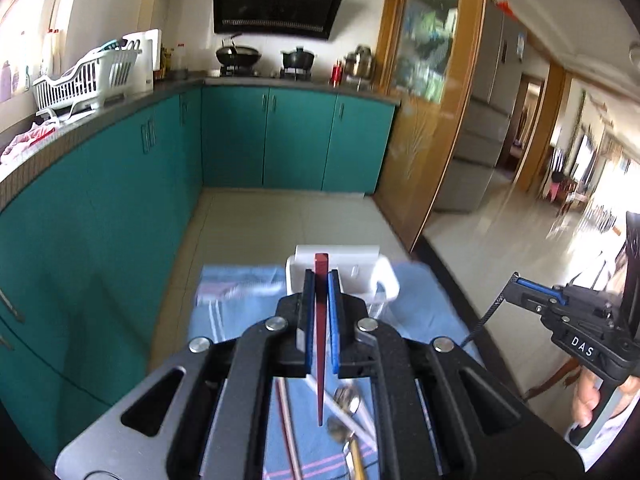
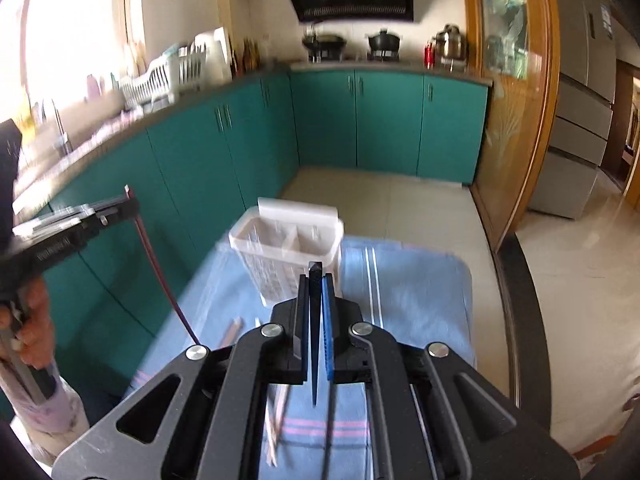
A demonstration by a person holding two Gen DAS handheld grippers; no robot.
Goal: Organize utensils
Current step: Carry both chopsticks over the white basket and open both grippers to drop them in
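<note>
Your left gripper [image 1: 321, 280] was clamped on a red chopstick [image 1: 320, 344] at the lower centre of its frame, and your right gripper [image 2: 316, 280] was clamped on a dark chopstick [image 2: 315, 344] in the same spot of its own. Beyond each tip, mid-frame, stood the white two-compartment utensil holder [image 2: 288, 240] on a blue striped cloth [image 2: 408, 292]. Under the grippers, at the bottom of the frames, spoons [image 1: 346, 400] and pale chopsticks [image 2: 278, 420] lay on that cloth.

Kitchen | teal cabinets [image 1: 296, 136] beneath grey counter [image 1: 120, 100] | black range hood [image 1: 276, 0] | pale tiled floor [image 1: 280, 220] | daylight from left window [image 2: 60, 40]
</note>
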